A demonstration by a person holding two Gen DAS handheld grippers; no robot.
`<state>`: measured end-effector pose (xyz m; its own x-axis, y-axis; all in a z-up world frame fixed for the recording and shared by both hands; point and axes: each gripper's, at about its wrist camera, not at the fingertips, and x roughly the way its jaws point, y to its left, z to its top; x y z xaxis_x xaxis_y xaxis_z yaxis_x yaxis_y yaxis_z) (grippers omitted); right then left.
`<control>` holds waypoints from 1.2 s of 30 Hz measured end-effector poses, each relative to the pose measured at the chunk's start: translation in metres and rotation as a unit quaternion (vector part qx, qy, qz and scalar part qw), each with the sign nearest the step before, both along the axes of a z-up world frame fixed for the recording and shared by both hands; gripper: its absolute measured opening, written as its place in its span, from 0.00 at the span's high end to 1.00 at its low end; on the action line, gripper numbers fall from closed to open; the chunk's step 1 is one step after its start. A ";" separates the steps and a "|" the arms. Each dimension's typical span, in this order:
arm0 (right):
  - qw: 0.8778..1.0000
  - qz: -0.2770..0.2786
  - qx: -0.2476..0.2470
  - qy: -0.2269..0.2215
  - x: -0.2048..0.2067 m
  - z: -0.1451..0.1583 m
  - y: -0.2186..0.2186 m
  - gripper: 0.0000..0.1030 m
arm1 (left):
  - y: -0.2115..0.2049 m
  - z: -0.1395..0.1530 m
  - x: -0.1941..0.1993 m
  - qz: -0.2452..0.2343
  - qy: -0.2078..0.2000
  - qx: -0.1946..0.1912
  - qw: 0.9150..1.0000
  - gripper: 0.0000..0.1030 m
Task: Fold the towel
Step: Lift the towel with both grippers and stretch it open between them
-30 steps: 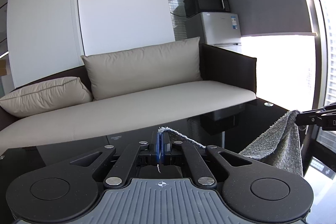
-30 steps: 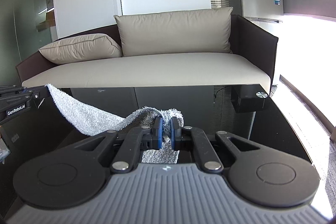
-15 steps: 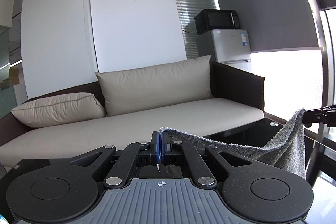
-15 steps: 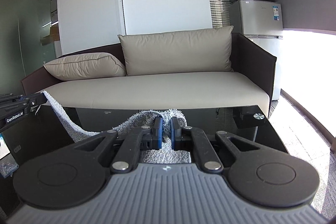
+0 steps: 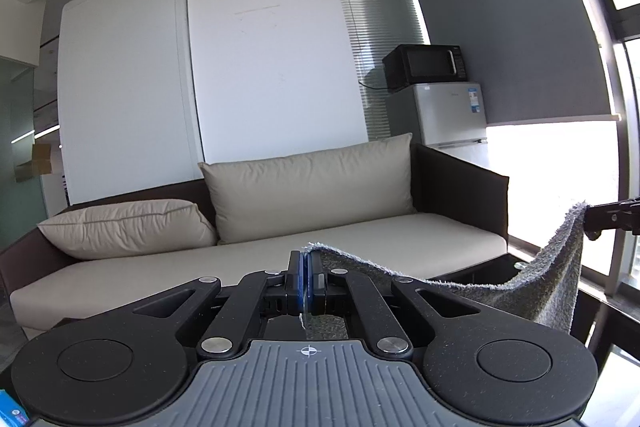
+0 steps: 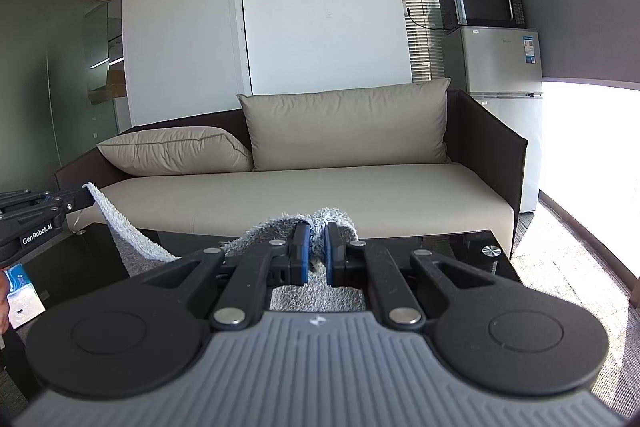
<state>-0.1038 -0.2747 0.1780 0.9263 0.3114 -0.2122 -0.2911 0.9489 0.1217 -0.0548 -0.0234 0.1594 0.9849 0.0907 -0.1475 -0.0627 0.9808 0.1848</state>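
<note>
Both grippers, left [image 5: 306,283] and right [image 6: 316,259], pinch corners of grey terry towel [image 5: 500,291], slung above black glass table [image 6: 460,247]. Lift step; next likely lay flat, fold.

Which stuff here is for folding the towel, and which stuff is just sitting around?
For the job:
- grey towel
- left claw, shut on one towel corner
- right claw, shut on another
- black table

Just sitting around:
- sofa with cushions
- microwave
- small fridge
</note>
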 end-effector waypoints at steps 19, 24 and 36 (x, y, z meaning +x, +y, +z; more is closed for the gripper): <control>1.000 -0.001 -0.020 0.018 -0.070 0.023 0.004 0.93 | -0.001 0.014 -0.065 0.018 -0.001 0.001 1.000 0.98; 1.000 0.002 -0.020 0.017 -0.088 0.028 0.003 0.93 | -0.002 0.019 -0.081 0.015 -0.001 -0.008 1.000 0.98; 0.998 -0.015 -0.015 0.054 -0.070 0.010 -0.002 0.93 | -0.007 0.003 -0.061 0.021 0.028 0.004 0.999 0.98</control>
<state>-0.1740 -0.2767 0.1878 0.9064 0.2757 -0.3200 -0.2489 0.9607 0.1229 -0.1162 -0.0307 0.1619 0.9707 0.1326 -0.2004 -0.0927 0.9760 0.1969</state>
